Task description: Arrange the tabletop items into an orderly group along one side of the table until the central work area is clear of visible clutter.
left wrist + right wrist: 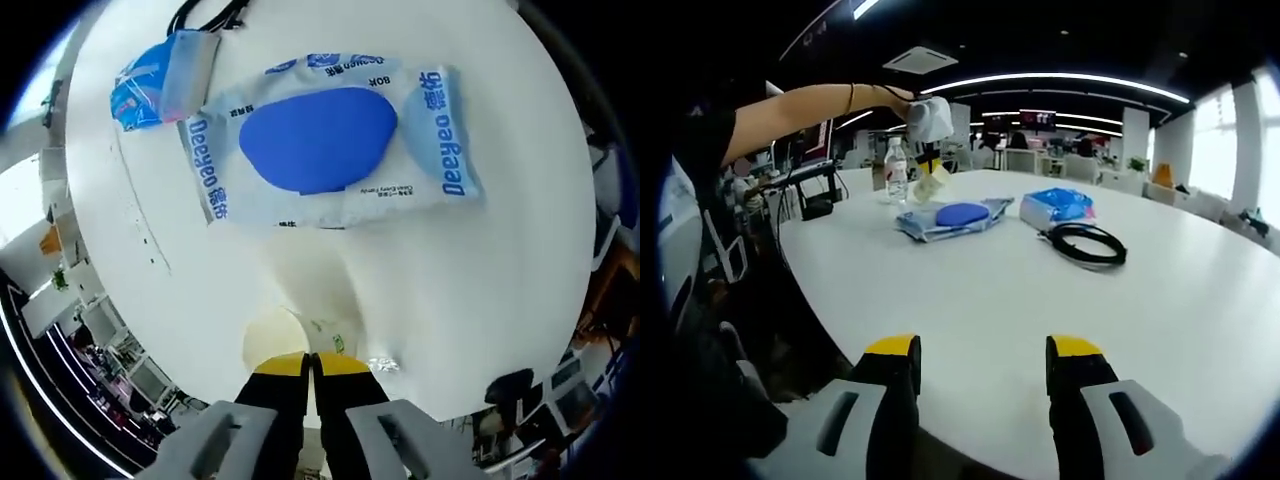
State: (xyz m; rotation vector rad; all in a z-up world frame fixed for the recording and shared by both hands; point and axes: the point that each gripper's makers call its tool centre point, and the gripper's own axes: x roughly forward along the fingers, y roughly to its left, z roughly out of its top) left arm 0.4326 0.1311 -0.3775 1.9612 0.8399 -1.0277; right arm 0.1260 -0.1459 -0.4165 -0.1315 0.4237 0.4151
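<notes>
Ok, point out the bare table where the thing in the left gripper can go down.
Free: the white table between the right gripper and the wet-wipes pack, and the stretch right of the black cable coil. Crowded: the far cluster of wipes pack, blue tissue packet, cable coil and water bottle, where the left gripper holds a pale item.

Open-plan office.
Long ceiling light strips (pixel 1060 82), a ceiling air vent (pixel 920 59), desks with monitors (pixel 1037 120) behind the white table (pixel 970 290).

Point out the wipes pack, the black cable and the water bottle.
wipes pack (pixel 320 140), left gripper view, on its blue lid
black cable (pixel 1087 243), right gripper view, on the coil
water bottle (pixel 897 172), right gripper view, on its body
</notes>
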